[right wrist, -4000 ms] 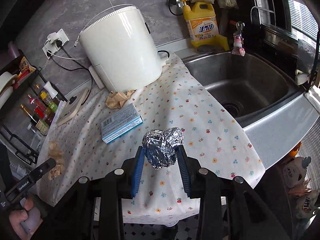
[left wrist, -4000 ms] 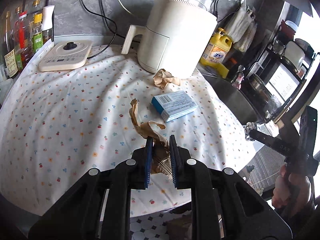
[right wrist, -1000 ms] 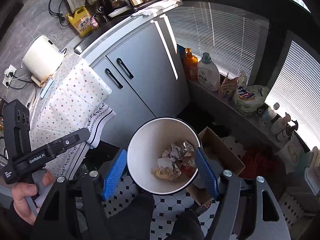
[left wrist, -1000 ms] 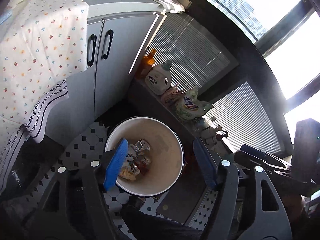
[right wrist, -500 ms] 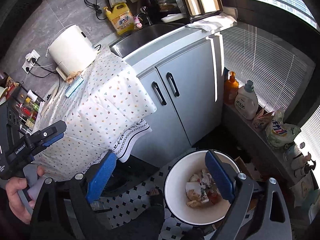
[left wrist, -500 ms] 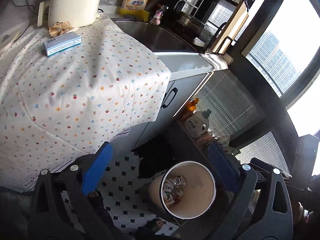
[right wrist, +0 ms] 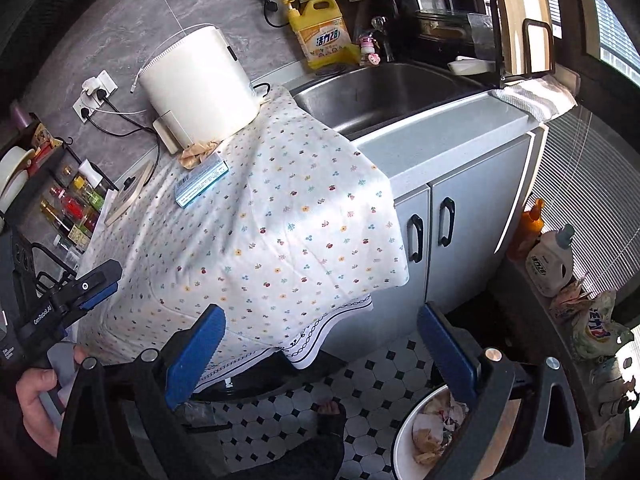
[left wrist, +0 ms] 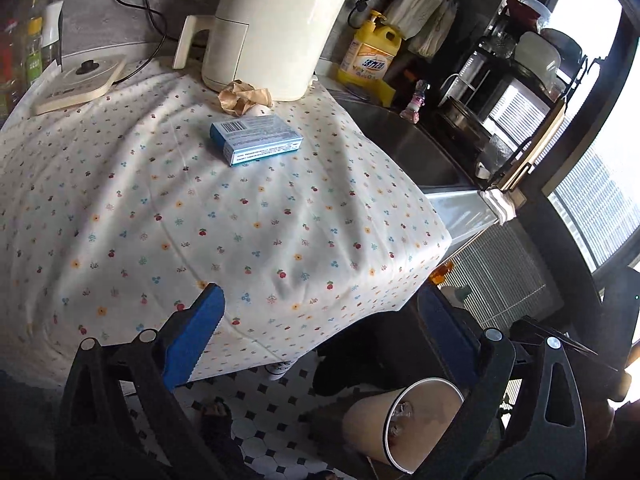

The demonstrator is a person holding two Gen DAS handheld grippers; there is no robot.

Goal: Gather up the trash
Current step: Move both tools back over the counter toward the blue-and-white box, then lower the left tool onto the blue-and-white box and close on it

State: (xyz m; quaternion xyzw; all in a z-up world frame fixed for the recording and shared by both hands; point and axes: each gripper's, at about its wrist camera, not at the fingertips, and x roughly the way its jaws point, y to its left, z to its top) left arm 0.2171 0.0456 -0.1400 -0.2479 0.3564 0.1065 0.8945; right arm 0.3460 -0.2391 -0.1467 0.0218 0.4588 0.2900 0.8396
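Note:
A blue and white box (left wrist: pixel 256 138) lies on the flowered tablecloth (left wrist: pixel 200 216); it also shows in the right wrist view (right wrist: pixel 201 183). A crumpled brown paper (left wrist: pixel 242 97) lies behind it against the white appliance (left wrist: pixel 272 28), and shows in the right wrist view (right wrist: pixel 198 151). A white bin (left wrist: pixel 404 420) with trash stands on the floor at lower right; the right wrist view shows its rim (right wrist: pixel 404 432). My left gripper (left wrist: pixel 320 336) is open and empty over the table's front edge. My right gripper (right wrist: pixel 320 344) is open and empty, above the floor.
A steel sink (right wrist: pixel 384 92) lies right of the cloth, with a yellow detergent jug (right wrist: pixel 320 36) behind it. Sauce bottles (right wrist: pixel 72 208) and a flat scale (left wrist: pixel 76 80) stand at the left. Grey cabinet doors (right wrist: pixel 448 232) are below the counter. Bottles (right wrist: pixel 552 256) line the window ledge.
Both grippers let their trash go into the bin and opened. They have since swung up from the bin toward the table, which now fills both views.

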